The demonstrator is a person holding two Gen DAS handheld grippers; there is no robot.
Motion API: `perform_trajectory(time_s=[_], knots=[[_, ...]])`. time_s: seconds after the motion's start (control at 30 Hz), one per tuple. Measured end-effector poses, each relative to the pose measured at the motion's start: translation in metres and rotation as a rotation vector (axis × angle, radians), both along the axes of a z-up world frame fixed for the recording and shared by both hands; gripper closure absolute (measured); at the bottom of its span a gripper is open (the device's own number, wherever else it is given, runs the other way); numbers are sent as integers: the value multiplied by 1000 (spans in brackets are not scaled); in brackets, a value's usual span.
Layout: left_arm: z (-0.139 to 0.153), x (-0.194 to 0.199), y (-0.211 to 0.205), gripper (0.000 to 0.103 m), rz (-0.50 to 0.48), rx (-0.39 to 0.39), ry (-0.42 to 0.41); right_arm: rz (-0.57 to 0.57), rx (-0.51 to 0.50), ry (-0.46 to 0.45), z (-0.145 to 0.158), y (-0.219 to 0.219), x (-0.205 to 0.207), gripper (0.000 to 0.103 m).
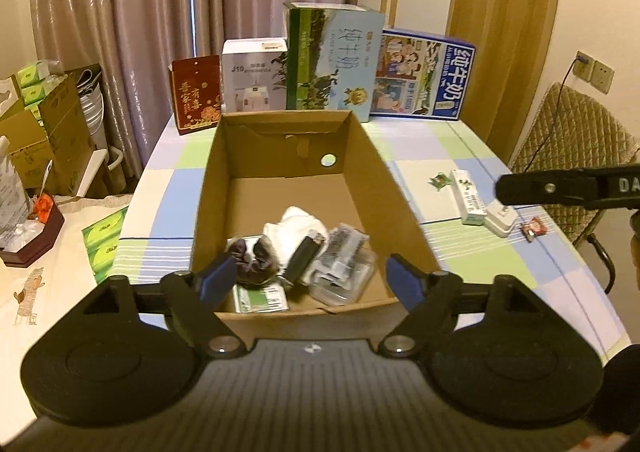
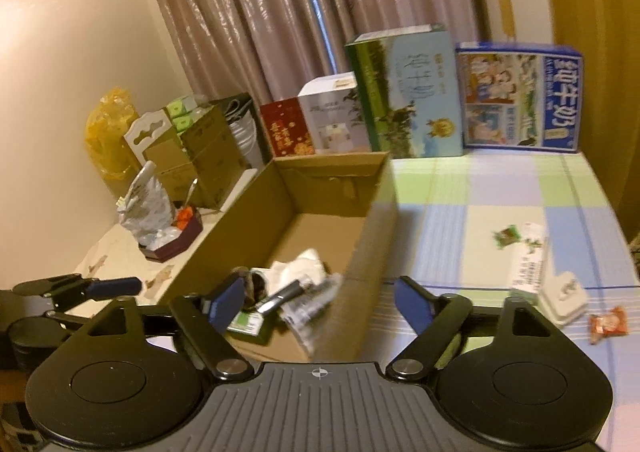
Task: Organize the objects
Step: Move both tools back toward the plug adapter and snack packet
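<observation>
Cardboard box (image 1: pixel 362 155) ahead of left gripper (image 1: pixel 310 278), right gripper (image 2: pixel 318 302); both fingers spread, empty.

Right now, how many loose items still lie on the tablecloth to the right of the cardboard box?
4: a green candy wrapper farthest back, a long white carton beside it, a white plug adapter at the carton's near end, and a red candy nearest the edge. The right claw could hide more.
</observation>
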State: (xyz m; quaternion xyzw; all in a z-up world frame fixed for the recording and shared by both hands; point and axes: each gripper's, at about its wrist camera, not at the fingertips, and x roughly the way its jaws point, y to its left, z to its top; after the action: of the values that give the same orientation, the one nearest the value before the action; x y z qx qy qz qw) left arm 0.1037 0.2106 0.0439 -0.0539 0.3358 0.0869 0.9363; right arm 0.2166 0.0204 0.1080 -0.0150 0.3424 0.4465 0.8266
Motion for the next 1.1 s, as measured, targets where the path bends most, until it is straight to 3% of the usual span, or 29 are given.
perform_trajectory(time_s=[0.23, 0.43, 0.67, 1.1], knots=[[13, -2, -30, 15, -32, 7, -21, -37, -38, -82, 13, -63, -4, 2], [25, 1, -65, 3, -82, 16, -61, -138, -109, -129, 3, -131, 1, 2], [30, 22, -113, 1, -157, 17, -86, -278, -145, -96, -16, -200, 17, 2], [-7, 80, -181, 1, -259, -19, -35, -354, -165, -46, -54, -243, 46, 2]])
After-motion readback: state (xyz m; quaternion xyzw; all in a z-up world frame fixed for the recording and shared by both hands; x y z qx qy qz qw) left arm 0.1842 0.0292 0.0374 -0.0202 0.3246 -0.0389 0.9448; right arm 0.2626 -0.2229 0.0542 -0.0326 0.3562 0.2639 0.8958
